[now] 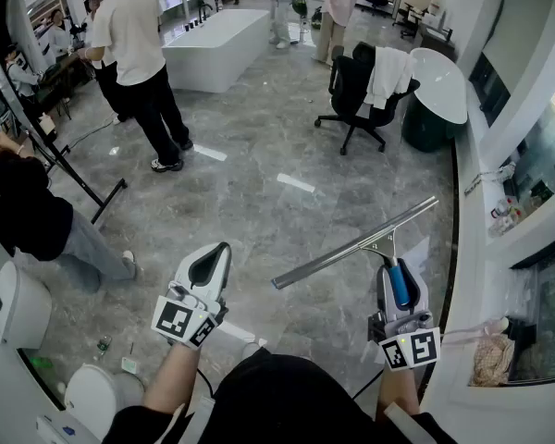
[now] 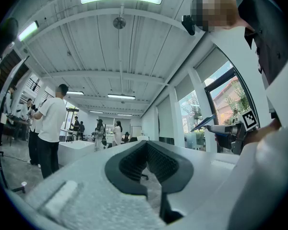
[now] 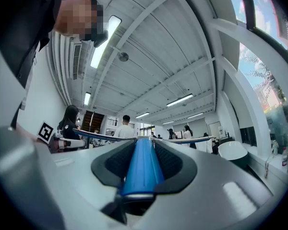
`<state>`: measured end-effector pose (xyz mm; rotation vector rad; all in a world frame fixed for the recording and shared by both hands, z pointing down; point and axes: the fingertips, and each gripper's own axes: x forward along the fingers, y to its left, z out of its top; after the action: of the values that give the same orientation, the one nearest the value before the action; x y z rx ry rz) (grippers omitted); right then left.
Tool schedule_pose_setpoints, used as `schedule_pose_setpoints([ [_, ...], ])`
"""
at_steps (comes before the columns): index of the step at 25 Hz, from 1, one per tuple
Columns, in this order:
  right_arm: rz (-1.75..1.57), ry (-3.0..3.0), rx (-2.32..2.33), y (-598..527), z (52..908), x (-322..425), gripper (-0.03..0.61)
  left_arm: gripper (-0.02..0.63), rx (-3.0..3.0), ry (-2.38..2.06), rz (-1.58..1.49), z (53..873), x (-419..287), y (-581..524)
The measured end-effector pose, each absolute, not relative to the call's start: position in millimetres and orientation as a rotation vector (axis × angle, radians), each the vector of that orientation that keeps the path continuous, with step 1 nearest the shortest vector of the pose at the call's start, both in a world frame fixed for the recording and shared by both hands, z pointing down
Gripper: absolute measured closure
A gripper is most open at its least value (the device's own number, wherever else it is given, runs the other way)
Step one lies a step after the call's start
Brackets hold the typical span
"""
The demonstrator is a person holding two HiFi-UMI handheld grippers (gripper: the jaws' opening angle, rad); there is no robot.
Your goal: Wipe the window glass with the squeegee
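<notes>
While pinched by right hand-held gripper [image 1: 395, 271], squeegee [image 1: 400, 286] forward, blade [image 1: 351, 245] seemingly crosswise; left hand-held gripper [image 1: 222, 251] closed.

The head view looks steeply down from behind the left gripper [image 1: 220, 251] and right gripper [image 1: 394, 266], while each gripper view sits close behind its jaws, tilted upward, both sharing the ceiling [image 2: 120, 56].

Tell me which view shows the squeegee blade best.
Head view: the whole squeegee shows, blade angled above the right gripper. The right gripper view shows mostly its blue handle between the jaws; the left gripper view catches only a distant bit.
</notes>
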<state>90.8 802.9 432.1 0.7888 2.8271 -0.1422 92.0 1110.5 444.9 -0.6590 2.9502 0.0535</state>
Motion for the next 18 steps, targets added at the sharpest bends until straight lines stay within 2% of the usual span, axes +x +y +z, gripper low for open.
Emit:
schedule_pose_setpoints([
  [18, -0.171, 2.85, 0.768, 821, 434, 87, 0.445, 0.614, -0.709, 2.966, 0.108, 455, 82, 1124],
])
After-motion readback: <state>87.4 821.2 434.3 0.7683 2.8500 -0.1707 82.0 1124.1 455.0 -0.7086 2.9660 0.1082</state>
